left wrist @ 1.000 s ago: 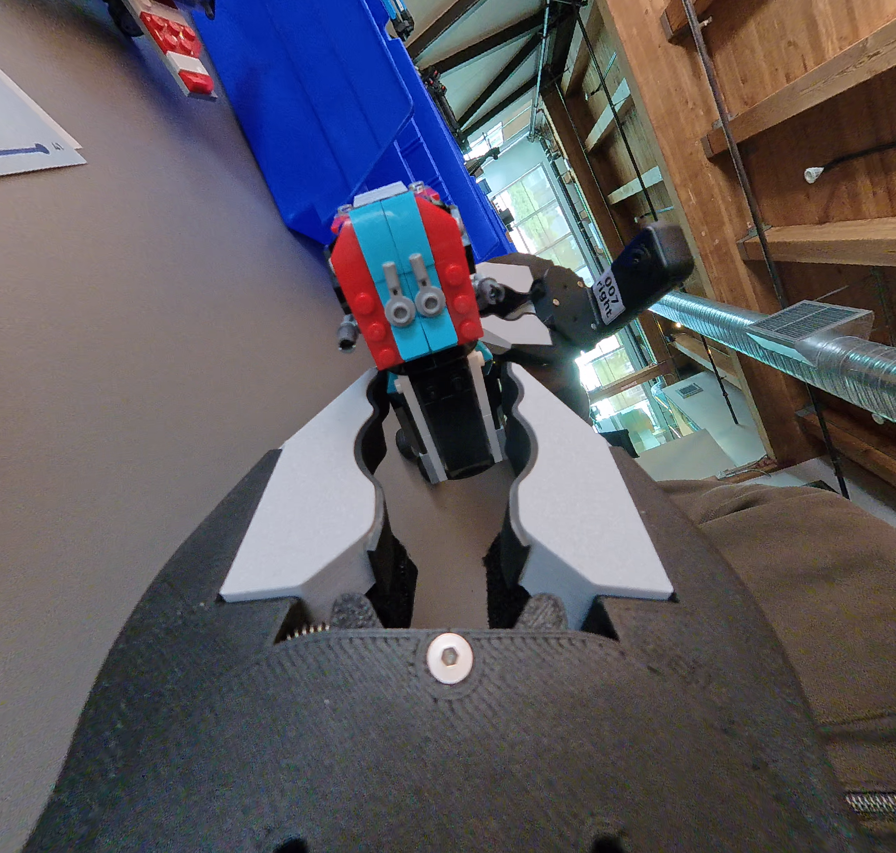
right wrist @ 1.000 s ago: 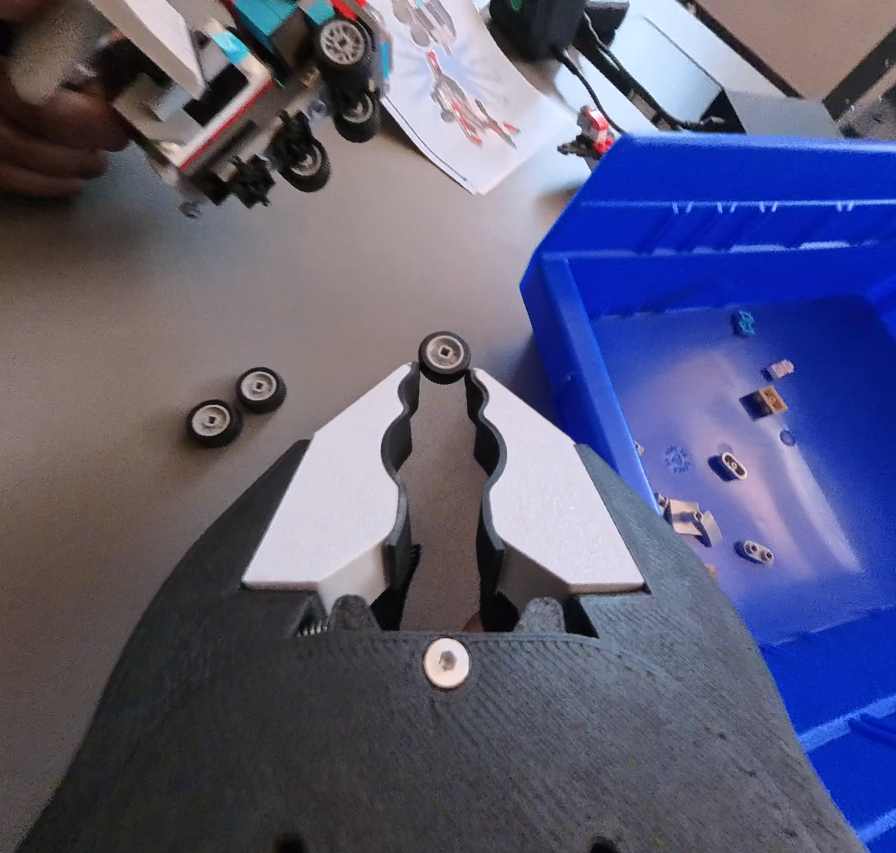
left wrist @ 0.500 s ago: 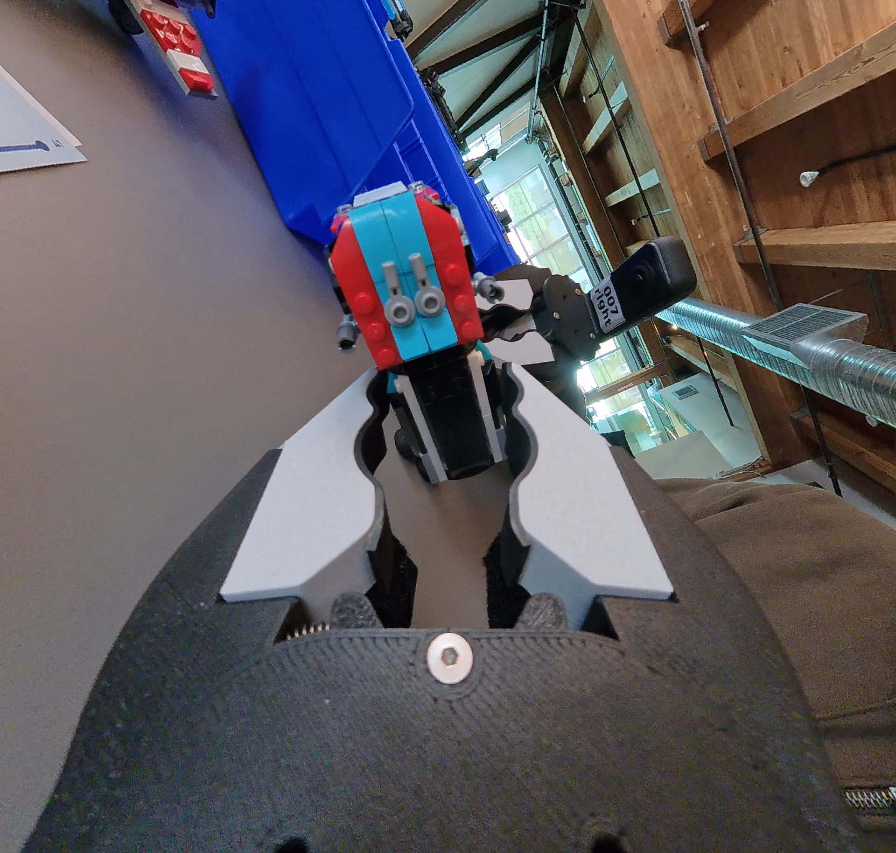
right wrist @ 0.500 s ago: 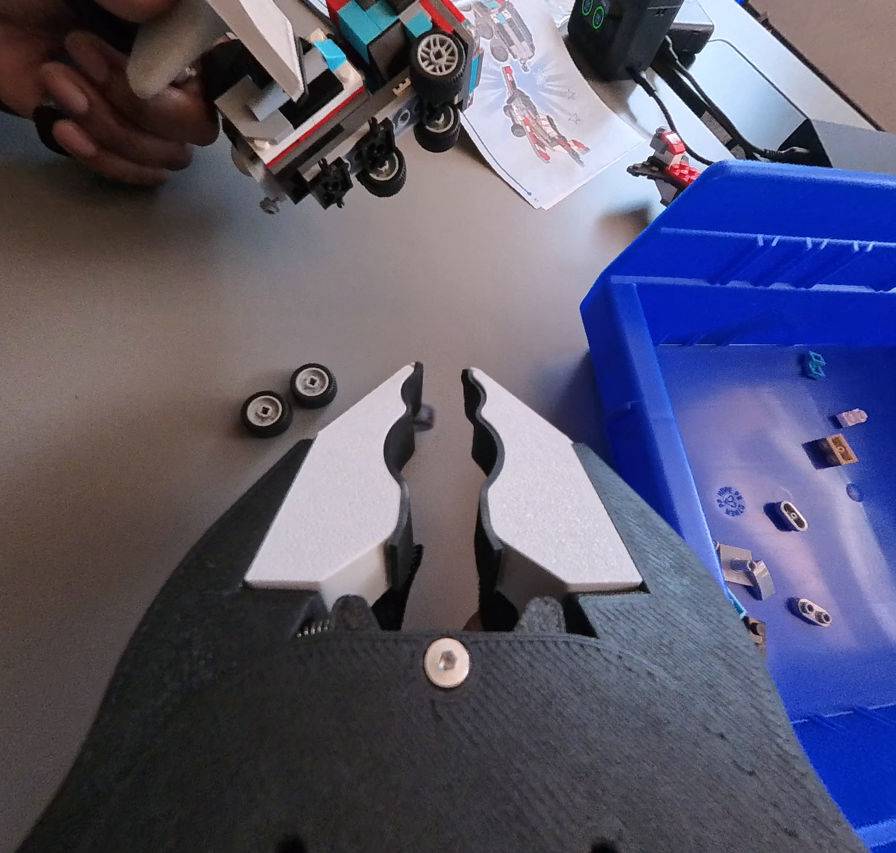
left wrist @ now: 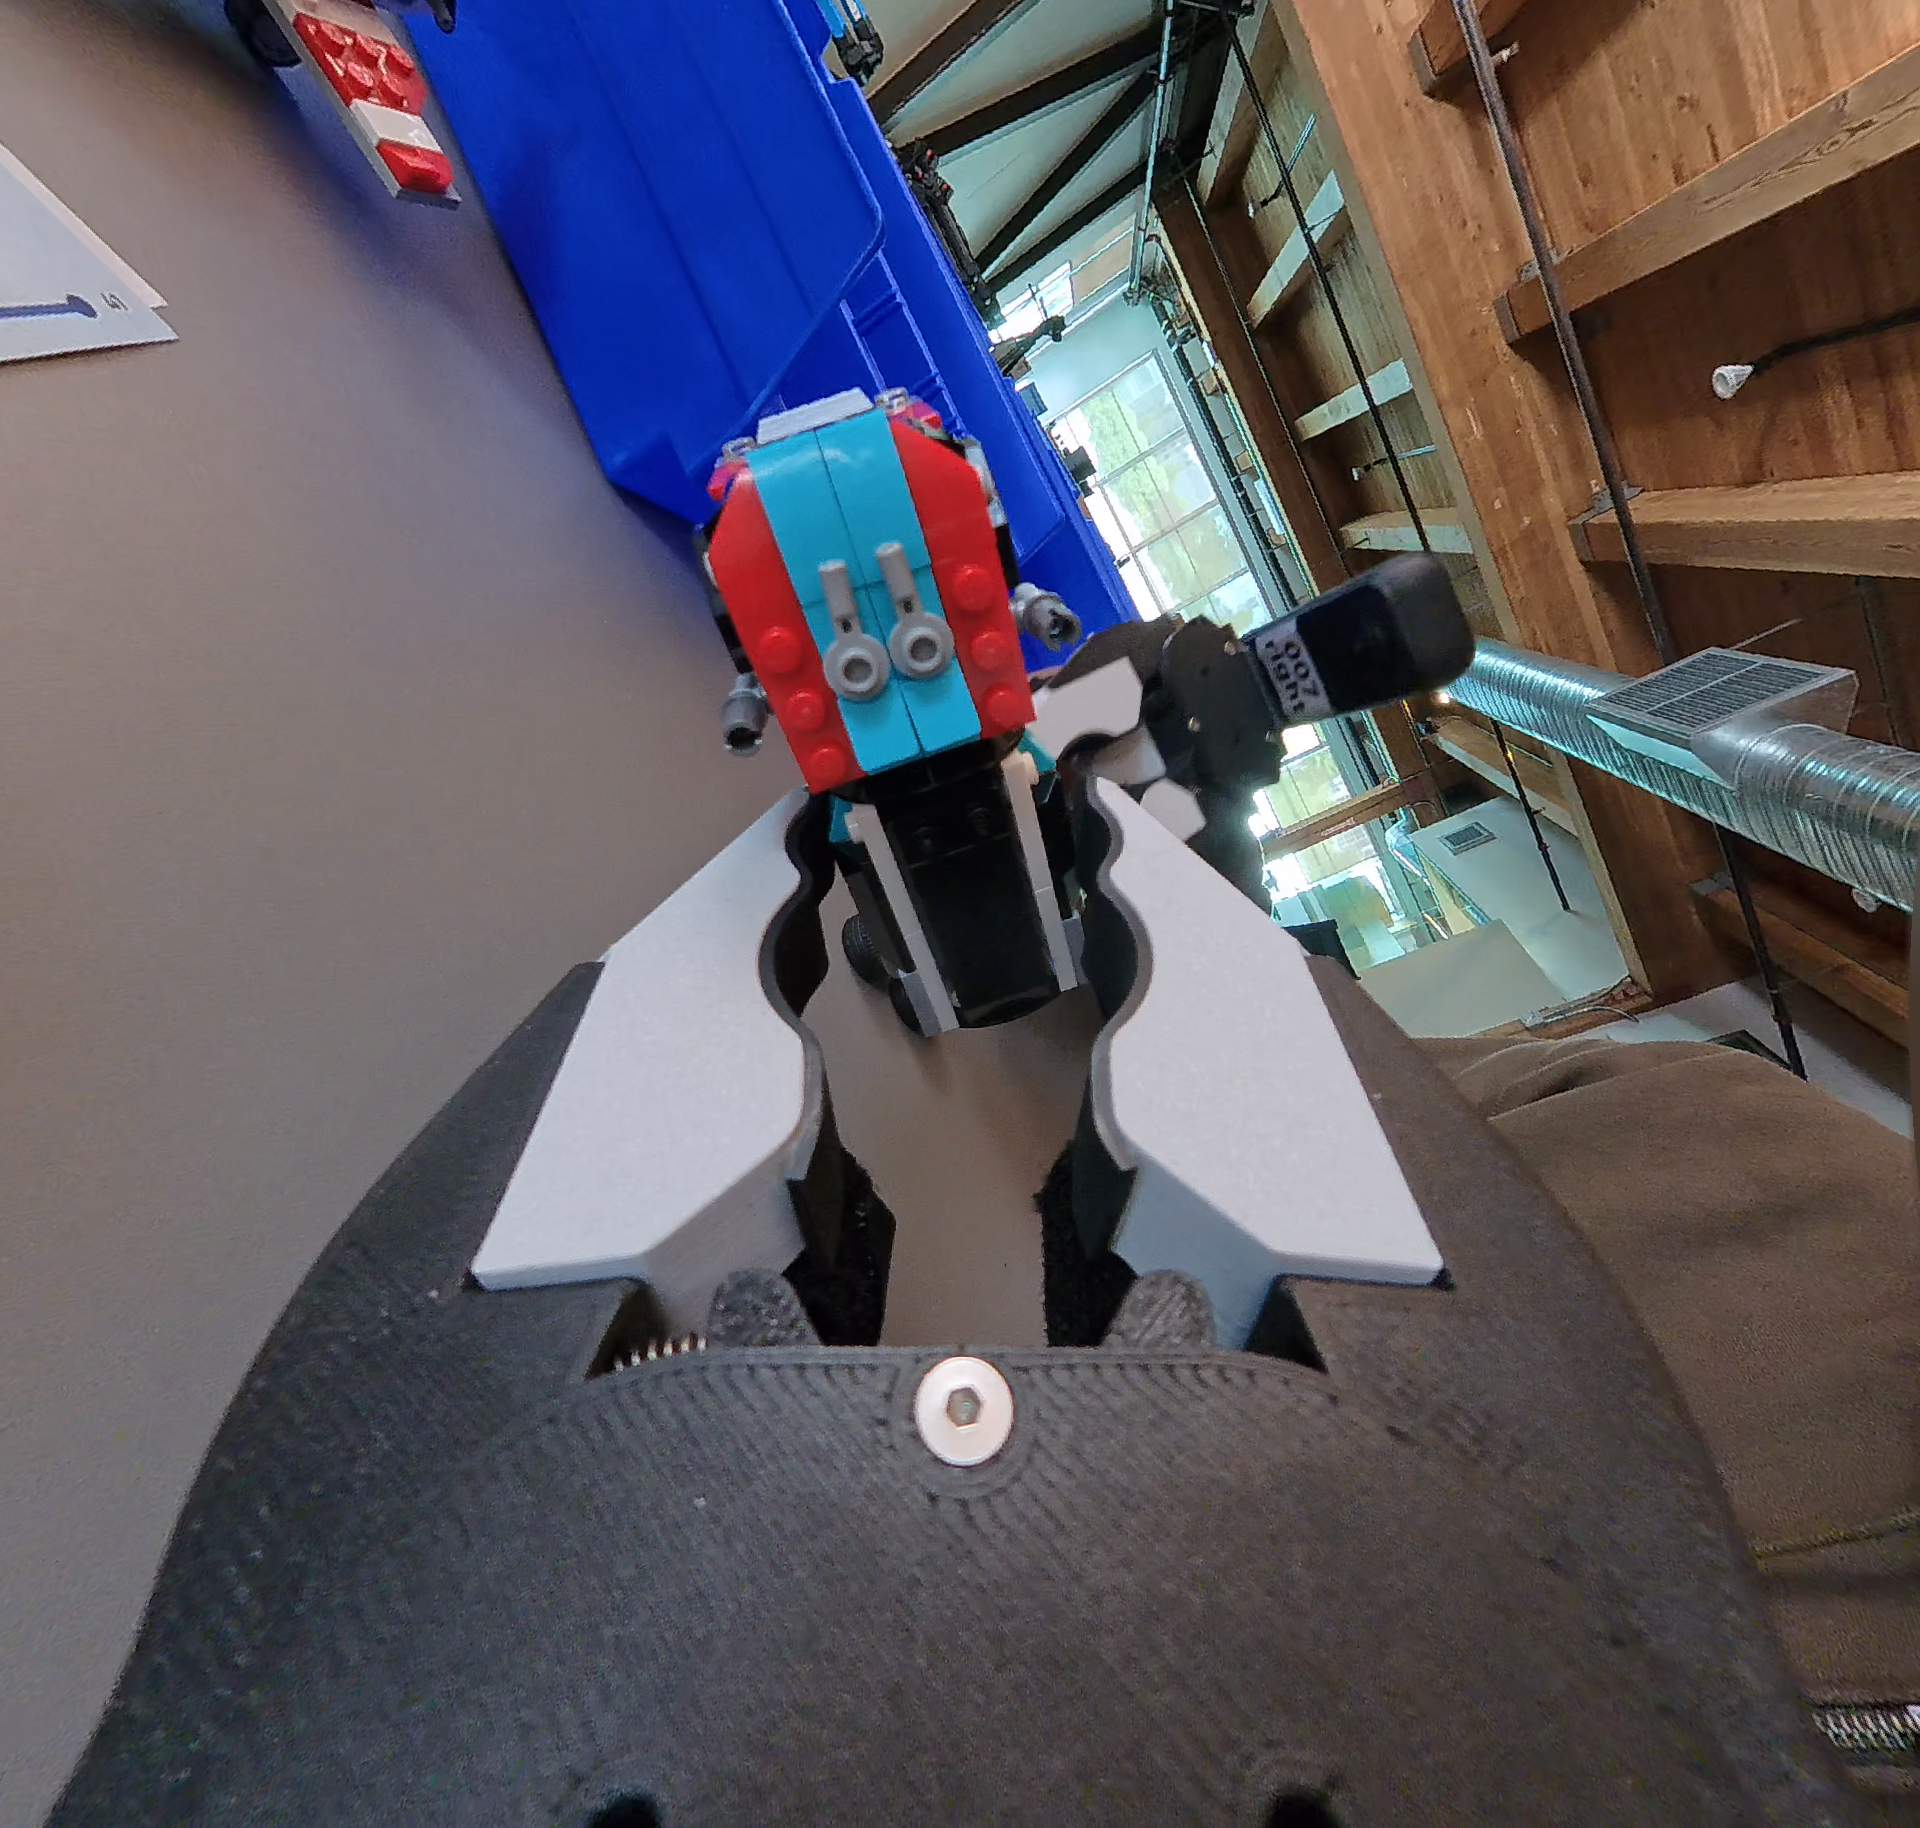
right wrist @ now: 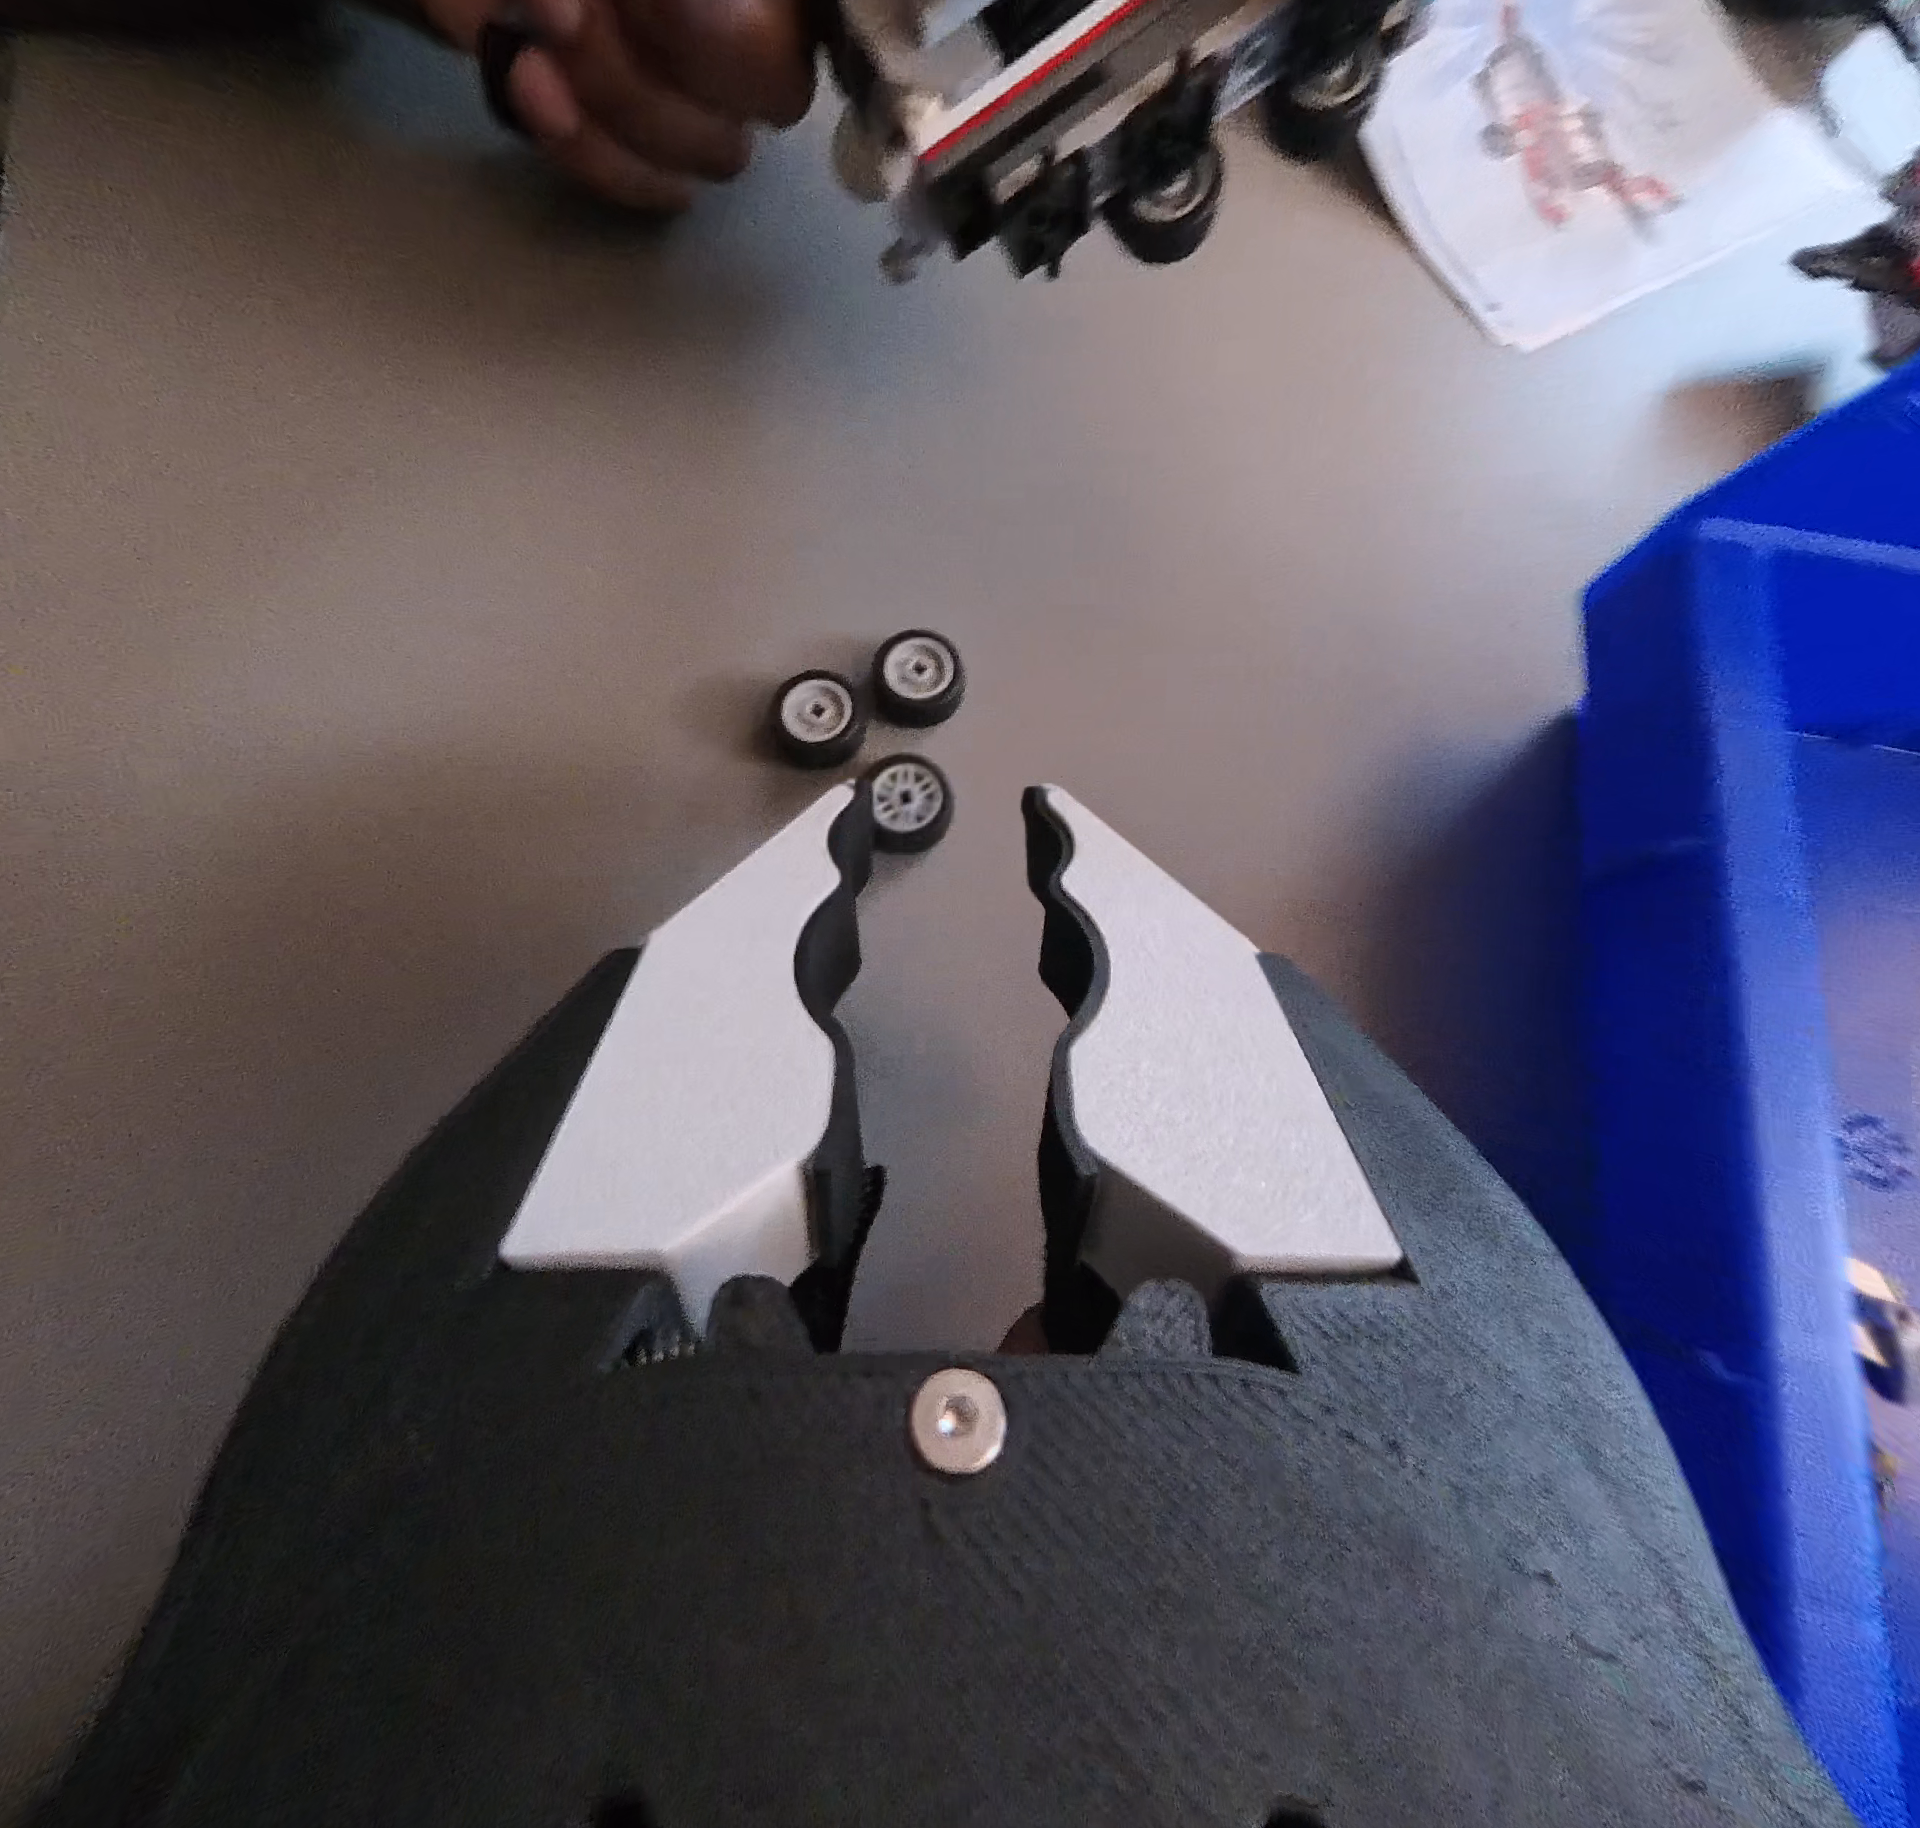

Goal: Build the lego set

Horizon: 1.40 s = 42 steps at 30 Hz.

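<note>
My left gripper (left wrist: 945, 802) is shut on a brick-built toy car (left wrist: 862, 625) with a red and teal roof. Its pads press the car's black rear part and hold it above the grey table (left wrist: 260, 739). In the right wrist view the car (right wrist: 1039, 105) hangs at the top, blurred, beside a person's hand (right wrist: 623, 64). My right gripper (right wrist: 938, 796) is open low over the table. A small black wheel with a grey spoked hub (right wrist: 909, 804) lies by its left fingertip (right wrist: 831, 833), with a gap to the right pad. Two more wheels (right wrist: 821, 718) (right wrist: 917, 677) lie just beyond.
A blue bin (right wrist: 1766, 843) stands at the right, and it shows behind the car in the left wrist view (left wrist: 665, 168). A printed instruction sheet (right wrist: 1558, 147) lies at the far right. A red and white brick piece (left wrist: 364, 85) lies beside the bin. The tips of one gripper are about 12 centimetres away from the tips of the other.
My right gripper held a wheel in its tips, carried it left towards the two loose wheels, then opened. The wheel now lies on the table. The left gripper kept still with the car.
</note>
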Motion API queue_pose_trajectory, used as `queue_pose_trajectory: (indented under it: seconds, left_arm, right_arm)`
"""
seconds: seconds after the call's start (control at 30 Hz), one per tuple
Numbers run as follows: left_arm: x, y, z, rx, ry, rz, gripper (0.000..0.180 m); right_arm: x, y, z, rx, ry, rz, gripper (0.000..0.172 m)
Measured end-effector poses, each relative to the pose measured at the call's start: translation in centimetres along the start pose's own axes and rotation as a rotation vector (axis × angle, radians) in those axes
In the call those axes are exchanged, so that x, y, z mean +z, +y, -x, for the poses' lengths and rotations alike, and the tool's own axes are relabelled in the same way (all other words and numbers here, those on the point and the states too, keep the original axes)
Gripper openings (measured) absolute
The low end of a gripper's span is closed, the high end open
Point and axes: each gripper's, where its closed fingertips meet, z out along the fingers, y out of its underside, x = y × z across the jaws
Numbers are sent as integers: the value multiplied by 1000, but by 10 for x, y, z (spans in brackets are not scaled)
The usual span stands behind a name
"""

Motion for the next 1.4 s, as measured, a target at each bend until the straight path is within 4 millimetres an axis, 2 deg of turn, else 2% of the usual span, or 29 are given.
queue_pose_trajectory:
  seconds: [0.13, 0.37, 0.53, 0.67, 0.8, 0.93, 1.17, 1.4]
  left_arm:
    - [2, 3, -1, -1, 1, 15, 47]
    - [3, 5, -1, -2, 4, 25, 47]
    - [4, 8, -2, 2, 7, 41, 47]
    - [5, 11, -2, 13, -5, 52, 47]
    - [6, 11, 2, 78, -57, 57, 47]
    - [7, 11, 0, 201, -115, 62, 47]
    - [11, 14, -9, 360, -164, 73, 47]
    - [10, 11, -11, 373, -180, 47, 47]
  right_arm:
    - [12, 8, 14, -29, -59, 57, 32]
    - [18, 13, 10, -35, -28, 86, 22]
    - [17, 8, 6, -31, -10, 63, 22]
    - [8, -13, -9, -17, 71, -51, 22]
    - [-3, -53, -24, -2, 182, -264, 22]
    - [0, -82, -24, 5, 233, -415, 21]
    - [8, -93, -24, 7, 265, -499, 22]
    - [8, -97, -21, -6, 262, -537, 22]
